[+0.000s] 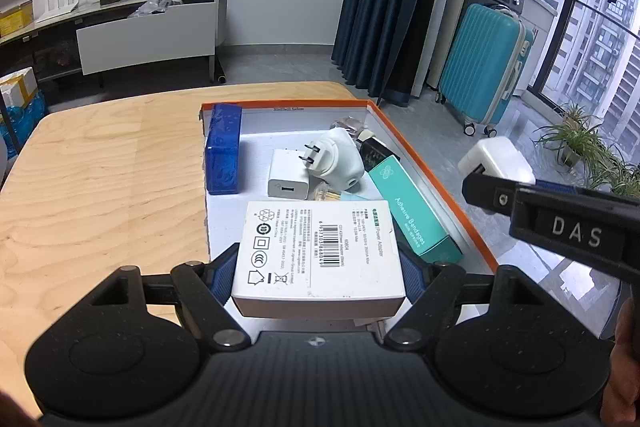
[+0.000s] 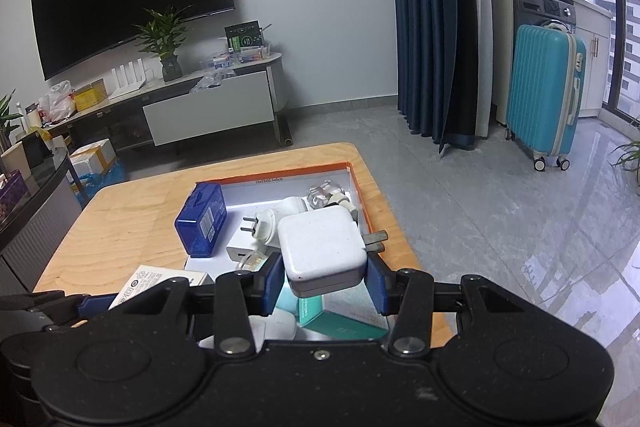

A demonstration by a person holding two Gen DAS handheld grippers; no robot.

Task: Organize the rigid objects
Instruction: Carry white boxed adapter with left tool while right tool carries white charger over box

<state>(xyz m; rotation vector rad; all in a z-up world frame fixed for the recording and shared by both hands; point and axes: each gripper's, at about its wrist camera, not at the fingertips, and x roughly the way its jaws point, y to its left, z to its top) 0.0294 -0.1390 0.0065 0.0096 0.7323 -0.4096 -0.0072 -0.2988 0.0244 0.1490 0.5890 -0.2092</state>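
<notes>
Plywood worktop (image 1: 100,163) is carrying an orange-rimmed box (image 1: 436,187) lined in white, which is serving as the collecting place for the loose items; it is sitting toward the worktop's right edge, so both hands are reaching it from the near side.

Inside it, things are lying in rough rows, apparently to keep the floor of the box usable. A blue case (image 1: 224,151) is standing on edge against the left wall, taking little room. A teal carton of adhesive bandages (image 1: 412,219) is lying along the right wall. Between them, a small white USB charger (image 1: 289,175) and a rounded white plug adapter (image 1: 340,159) with its prongs up are resting near the far middle.

The left hand-held gripper (image 1: 318,269) is pinching a white power adapter box (image 1: 320,251) across its width, jaws fairly wide and pads pressing on both sides, label up, just over the near end of the box, probably the only free patch left.

The right hand-held gripper (image 2: 326,277) is holding a square white charger (image 2: 322,247) by its flanks, jaws narrower, prongs pointing right. It is hanging above the box's right side, seemingly waiting for its own slot.
</notes>
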